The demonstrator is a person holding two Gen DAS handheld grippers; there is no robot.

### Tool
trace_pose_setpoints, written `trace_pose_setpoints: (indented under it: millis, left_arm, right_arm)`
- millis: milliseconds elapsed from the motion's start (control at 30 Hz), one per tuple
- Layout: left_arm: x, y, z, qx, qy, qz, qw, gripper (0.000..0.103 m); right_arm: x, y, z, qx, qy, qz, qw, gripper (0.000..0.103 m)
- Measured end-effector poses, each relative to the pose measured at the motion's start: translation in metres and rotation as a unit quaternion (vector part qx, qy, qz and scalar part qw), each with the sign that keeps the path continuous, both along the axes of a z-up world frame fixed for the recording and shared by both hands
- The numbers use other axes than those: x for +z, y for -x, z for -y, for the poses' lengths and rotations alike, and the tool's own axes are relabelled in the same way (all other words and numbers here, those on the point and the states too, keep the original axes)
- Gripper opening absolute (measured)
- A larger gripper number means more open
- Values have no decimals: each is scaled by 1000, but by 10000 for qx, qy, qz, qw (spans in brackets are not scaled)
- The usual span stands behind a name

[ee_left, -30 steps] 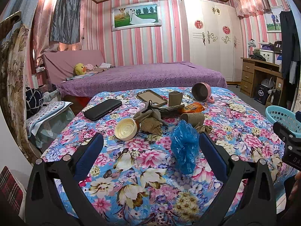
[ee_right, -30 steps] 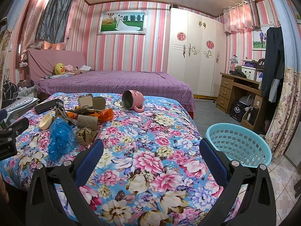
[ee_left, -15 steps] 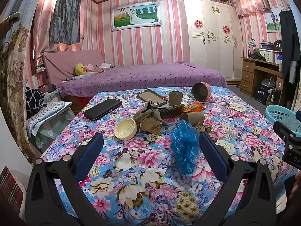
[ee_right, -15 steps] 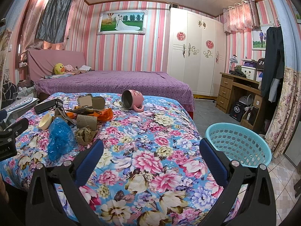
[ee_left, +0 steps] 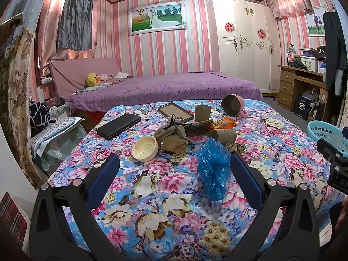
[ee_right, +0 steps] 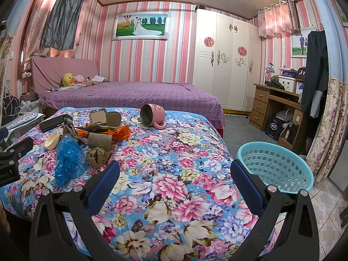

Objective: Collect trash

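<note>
Nothing is collected yet: the basket [ee_right: 276, 165] at my right tongs' [ee_right: 174, 171] two o'clock looks empty. Both tongs gape, holding nothing; the blue bag [ee_left: 214, 169] lies at one o'clock between my left tongs' [ee_left: 174, 169] fingers, untouched, with cardboard tubes [ee_left: 223, 136] and wrappers [ee_left: 221, 123] beyond at twelve.

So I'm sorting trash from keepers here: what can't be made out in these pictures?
- Teal basket: its bottom is hidden by its own wall in the right wrist view; cut by the edge in the left.
- Blue plastic bag: contents unreadable, crumpled.
- Orange wrapper: print too small, partly hidden by the cardboard tube.
</note>
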State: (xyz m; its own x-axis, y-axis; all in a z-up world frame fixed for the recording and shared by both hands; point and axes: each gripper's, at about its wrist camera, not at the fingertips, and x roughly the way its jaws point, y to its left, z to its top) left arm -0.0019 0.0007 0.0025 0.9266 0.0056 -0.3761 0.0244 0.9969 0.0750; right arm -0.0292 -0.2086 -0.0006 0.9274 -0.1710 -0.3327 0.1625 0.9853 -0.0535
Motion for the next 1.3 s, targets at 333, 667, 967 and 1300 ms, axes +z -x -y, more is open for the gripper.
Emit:
trace_pose_setpoints:
  millis: [333,667,967,1300]
  left_arm:
    - [0,0,0,1,-10,-1,10000,98]
    - [2,0,1,-8,-14,-6,10000,98]
    - [-12,-6,12,-92,-190,-149,9997,98]
    - [-27,-43,32,-253,-66,-580,9980,98]
  right_arm:
    - [3,8,15,-75,-51,12,10000,99]
    - [5,7,16,-138,-79,41,9999,99]
    - [5,0,30,-391,-107,47,9992,99]
    - [0,-12,54,-712,-244,-80,9971,99]
